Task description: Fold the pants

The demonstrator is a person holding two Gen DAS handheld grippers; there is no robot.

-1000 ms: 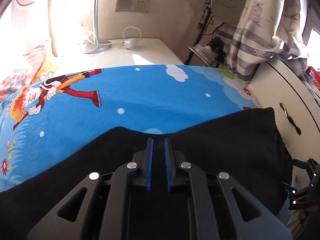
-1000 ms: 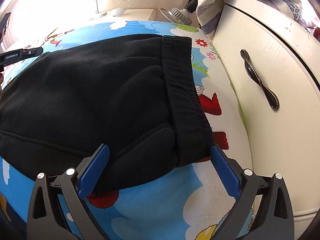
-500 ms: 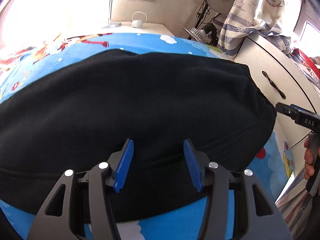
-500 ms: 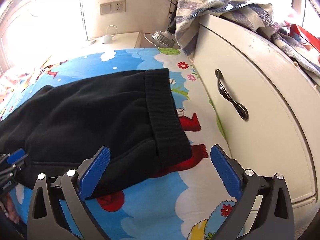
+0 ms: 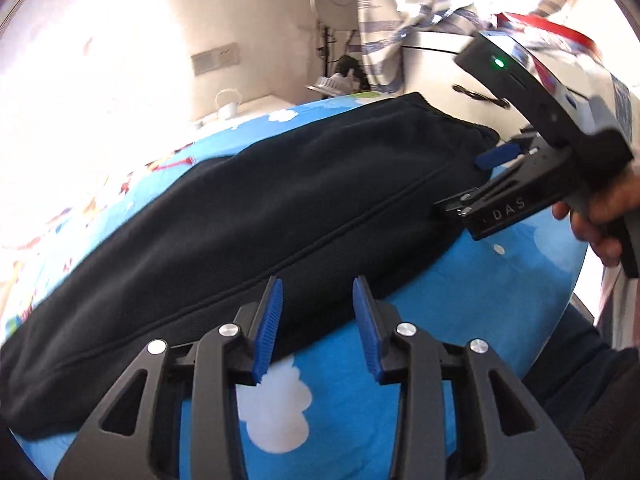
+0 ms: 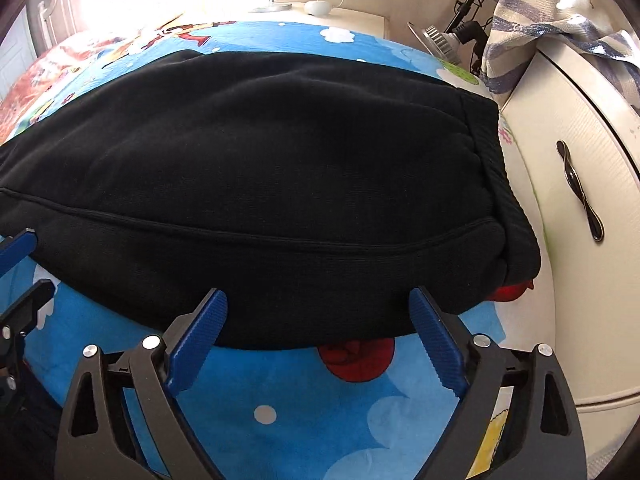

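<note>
Black pants (image 5: 260, 216) lie folded lengthwise on a blue cartoon bedsheet (image 5: 340, 400), with the ribbed waistband (image 6: 500, 184) at the right end. My left gripper (image 5: 318, 320) is open and empty, its blue pads at the pants' near edge. My right gripper (image 6: 316, 336) is wide open and empty, its pads astride the near edge close to the waistband. It also shows in the left wrist view (image 5: 484, 184), at the pants' right end. The left gripper's fingers (image 6: 18, 256) show at the left edge of the right wrist view.
A cream cabinet (image 6: 580, 200) with a dark handle (image 6: 580, 196) stands tight against the bed's right side. A striped towel (image 6: 552, 28) hangs over it. A lamp (image 6: 436, 38) and a white bedside table (image 6: 340, 16) stand behind the bed.
My left gripper opened, let go of the pants and drew back to their near edge. My right gripper moved in, back to the near edge by the waistband, still open.
</note>
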